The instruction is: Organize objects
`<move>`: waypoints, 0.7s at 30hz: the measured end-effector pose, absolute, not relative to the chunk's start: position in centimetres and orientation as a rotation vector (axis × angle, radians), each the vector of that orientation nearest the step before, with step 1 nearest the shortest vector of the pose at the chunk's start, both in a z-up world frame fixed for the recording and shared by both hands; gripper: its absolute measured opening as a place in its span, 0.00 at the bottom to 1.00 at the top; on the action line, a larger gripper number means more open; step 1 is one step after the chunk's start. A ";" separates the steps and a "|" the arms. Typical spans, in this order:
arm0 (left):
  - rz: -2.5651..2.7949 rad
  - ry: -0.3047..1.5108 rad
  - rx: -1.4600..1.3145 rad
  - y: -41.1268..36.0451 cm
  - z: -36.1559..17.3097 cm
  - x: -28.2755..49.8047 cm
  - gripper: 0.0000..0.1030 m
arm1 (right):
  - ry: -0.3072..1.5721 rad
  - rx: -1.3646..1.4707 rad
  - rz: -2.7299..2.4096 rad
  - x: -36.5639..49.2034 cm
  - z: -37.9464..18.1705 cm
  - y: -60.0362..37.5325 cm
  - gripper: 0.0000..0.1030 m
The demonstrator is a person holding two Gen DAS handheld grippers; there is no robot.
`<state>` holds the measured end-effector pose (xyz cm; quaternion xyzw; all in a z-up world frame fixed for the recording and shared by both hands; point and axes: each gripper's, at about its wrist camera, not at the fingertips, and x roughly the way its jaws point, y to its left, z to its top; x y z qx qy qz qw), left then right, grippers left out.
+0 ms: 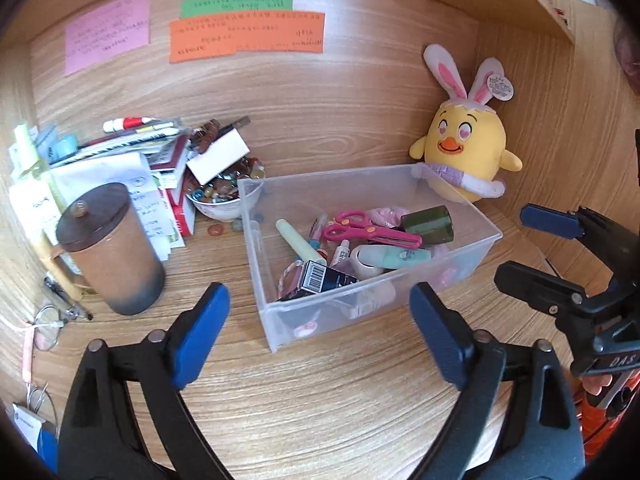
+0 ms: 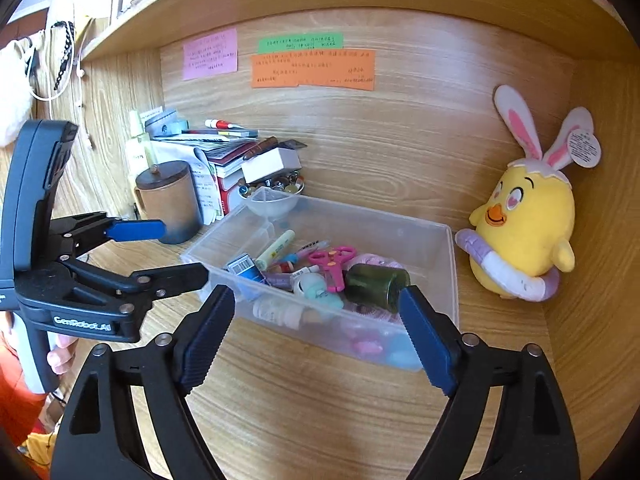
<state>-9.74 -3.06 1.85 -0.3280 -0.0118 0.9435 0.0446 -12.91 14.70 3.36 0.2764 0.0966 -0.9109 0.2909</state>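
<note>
A clear plastic bin (image 1: 484, 226) (image 2: 448, 280) stands on the wooden desk. It holds pink scissors (image 1: 362, 228) (image 2: 334, 260), a dark green bottle (image 1: 430, 222) (image 2: 374, 284), a pale yellow marker (image 1: 300, 242) (image 2: 276, 248), a mint tube (image 1: 394, 256) and a barcoded box (image 1: 320, 278). My left gripper (image 1: 320, 330) is open and empty, just in front of the bin. My right gripper (image 2: 316, 336) is open and empty at the bin's near wall. The right gripper also shows in the left wrist view (image 1: 538, 246), and the left gripper in the right wrist view (image 2: 160, 248).
A yellow chick plush with bunny ears (image 1: 464, 148) (image 2: 524, 232) sits in the back right corner. A brown lidded mug (image 1: 110, 248) (image 2: 170, 198), a bowl of beads (image 1: 224, 196), stacked books and papers (image 1: 132, 156) and glasses (image 1: 48, 326) crowd the left. Coloured notes (image 1: 244, 34) hang on the back panel.
</note>
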 end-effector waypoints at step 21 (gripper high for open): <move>2.853 -0.020 -0.978 -1.4 -0.4 -6.5 0.94 | 0.153 0.826 -2.430 -11.6 0.8 16.6 0.82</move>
